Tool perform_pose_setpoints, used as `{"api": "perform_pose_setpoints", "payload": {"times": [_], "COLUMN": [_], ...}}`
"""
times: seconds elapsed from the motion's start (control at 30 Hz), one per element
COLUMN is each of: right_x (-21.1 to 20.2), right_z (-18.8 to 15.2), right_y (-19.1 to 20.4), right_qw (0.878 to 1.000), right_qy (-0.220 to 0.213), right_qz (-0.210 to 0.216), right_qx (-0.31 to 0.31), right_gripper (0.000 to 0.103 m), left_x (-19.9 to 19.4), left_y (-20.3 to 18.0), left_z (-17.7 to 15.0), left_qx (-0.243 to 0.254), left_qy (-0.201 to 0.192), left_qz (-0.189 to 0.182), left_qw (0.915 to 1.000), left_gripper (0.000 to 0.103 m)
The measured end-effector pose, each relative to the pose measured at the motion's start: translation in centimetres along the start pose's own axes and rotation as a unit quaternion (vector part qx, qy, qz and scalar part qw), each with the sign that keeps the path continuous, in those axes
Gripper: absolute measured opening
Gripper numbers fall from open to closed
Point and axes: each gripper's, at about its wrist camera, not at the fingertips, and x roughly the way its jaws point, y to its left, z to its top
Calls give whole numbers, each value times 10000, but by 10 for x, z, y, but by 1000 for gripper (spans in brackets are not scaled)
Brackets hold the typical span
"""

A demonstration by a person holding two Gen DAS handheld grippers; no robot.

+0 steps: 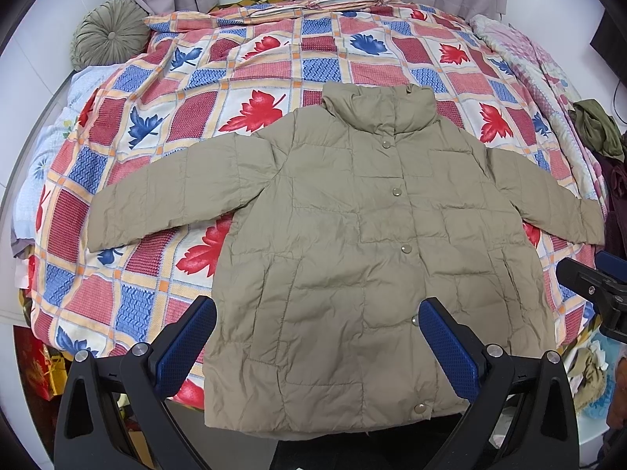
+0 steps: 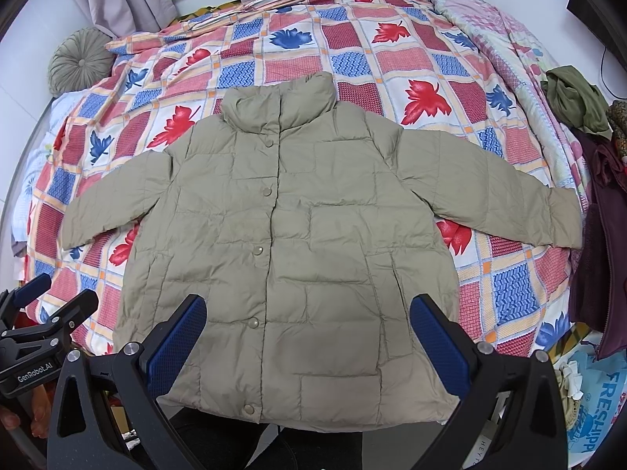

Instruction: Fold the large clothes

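One khaki quilted jacket (image 1: 352, 235) lies flat and front-up on the bed (image 1: 164, 180), directly ahead of both devices, with its two sleeves spread outward and its collar at the far end. Five snap buttons (image 1: 396, 192) are visible down its closed front. Two hand-held grippers are present. The left hand-held gripper (image 1: 317, 342) hovers above the hem, fingers spread wide, holding nothing. The right hand-held gripper (image 2: 309, 338) hovers likewise above the hem, fingers wide apart and empty. One round pleated cushion (image 1: 109, 33) rests beyond the jacket, far left.
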Motion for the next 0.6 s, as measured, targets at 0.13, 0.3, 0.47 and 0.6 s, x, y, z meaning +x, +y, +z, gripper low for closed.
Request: {"api": "perform_pose_setpoints", "payload": {"times": [0.13, 0.3, 0.47, 0.6], "right_x": [0, 1, 7, 23], "right_z": [0, 0, 0, 5], "right_y": [0, 1, 6, 12], "right_qw": [10000, 10000, 9999, 9995], "right_qy": [5, 82, 159, 277], "right_qz": [3, 19, 39, 169], "right_qx": [0, 49, 38, 64], "right_gripper": [103, 103, 103, 103], "left_x": [1, 9, 30, 54], "left_y": [6, 18, 43, 72], "left_z": [0, 2, 3, 3], "left_qx": [-76, -280, -619, -839], "left_qy": [52, 144, 262, 370], "left_qz": [-114, -344, -499, -444], "left_qw": [9999, 9989, 9965, 9948], "left_gripper": [103, 103, 103, 103]}}
